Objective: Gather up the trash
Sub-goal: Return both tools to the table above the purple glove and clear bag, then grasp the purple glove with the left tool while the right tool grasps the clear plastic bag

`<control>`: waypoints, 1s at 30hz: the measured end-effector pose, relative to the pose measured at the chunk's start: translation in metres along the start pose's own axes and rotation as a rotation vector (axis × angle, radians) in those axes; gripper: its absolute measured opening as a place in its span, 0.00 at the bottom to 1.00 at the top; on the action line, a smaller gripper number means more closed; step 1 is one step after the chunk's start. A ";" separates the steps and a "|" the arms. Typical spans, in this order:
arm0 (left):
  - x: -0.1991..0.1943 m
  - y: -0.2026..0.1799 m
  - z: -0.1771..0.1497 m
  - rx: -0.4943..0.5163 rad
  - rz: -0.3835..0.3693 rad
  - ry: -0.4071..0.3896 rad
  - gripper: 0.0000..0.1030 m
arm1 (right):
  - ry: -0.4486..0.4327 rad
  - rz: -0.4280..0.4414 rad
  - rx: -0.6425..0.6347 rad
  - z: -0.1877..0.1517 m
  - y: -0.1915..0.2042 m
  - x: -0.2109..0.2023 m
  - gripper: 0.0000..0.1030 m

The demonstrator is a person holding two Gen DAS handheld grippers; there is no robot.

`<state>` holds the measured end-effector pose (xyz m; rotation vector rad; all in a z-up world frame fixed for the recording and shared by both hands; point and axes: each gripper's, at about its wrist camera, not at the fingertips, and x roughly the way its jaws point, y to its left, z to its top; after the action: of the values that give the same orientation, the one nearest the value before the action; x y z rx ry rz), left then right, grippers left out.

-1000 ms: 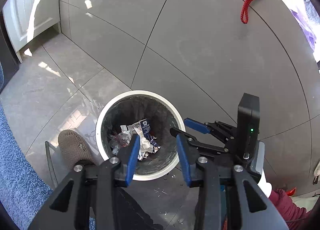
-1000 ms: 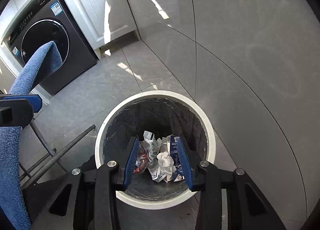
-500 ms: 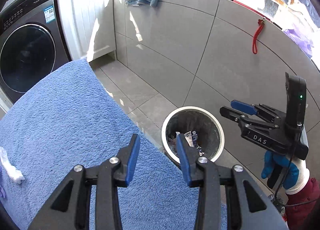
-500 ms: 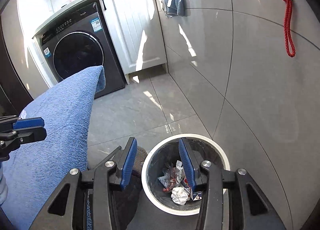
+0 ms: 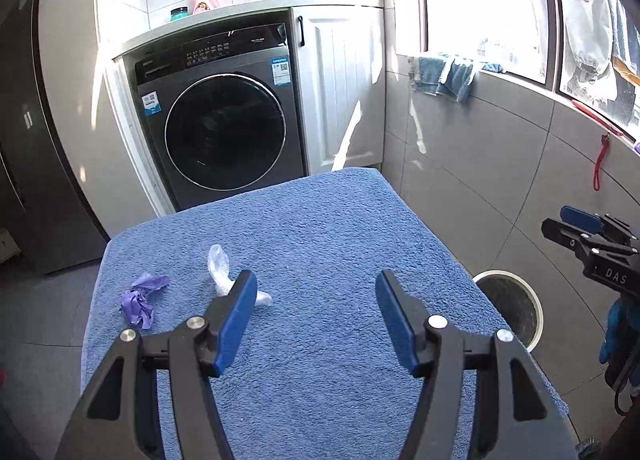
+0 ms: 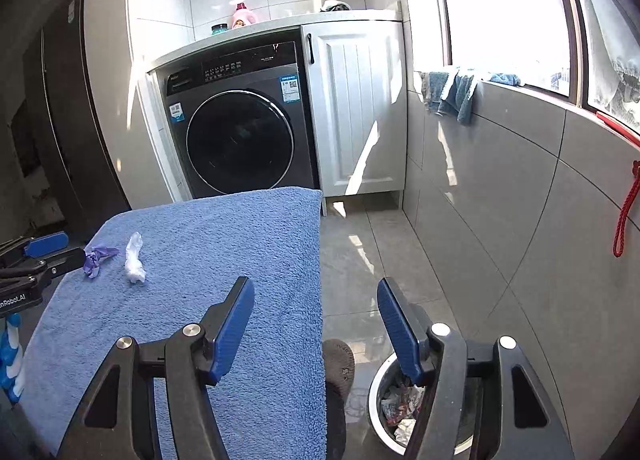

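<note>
Both grippers lifted from bin [image 6: 378, 400], fingers just spread empty, crumpled purple scrap [image 5: 141, 300], twisted white wrapper [image 5: 221, 271]

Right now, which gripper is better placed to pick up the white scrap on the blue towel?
Left. The open left gripper has the white scrap beside its fingertip; the right gripper is farther, near the bin.

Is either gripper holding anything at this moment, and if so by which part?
Nothing is held. The left gripper and right gripper have just been opening, with nothing between their jaws.
</note>
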<state>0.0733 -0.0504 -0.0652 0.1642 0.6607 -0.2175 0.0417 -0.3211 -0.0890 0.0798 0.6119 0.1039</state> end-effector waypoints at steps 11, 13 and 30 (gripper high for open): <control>-0.049 0.096 -0.033 -0.151 0.154 -0.057 0.60 | 0.003 0.052 -0.109 0.015 0.083 -0.001 0.63; -0.052 0.110 -0.040 -0.174 0.165 -0.060 0.60 | 0.011 0.053 -0.127 0.016 0.096 0.000 0.63; -0.053 0.194 -0.081 -0.311 0.185 -0.036 0.68 | 0.049 0.073 -0.233 0.028 0.179 0.021 0.65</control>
<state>0.0339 0.1622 -0.0799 -0.0773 0.6317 0.0617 0.0614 -0.1419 -0.0589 -0.1263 0.6423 0.2475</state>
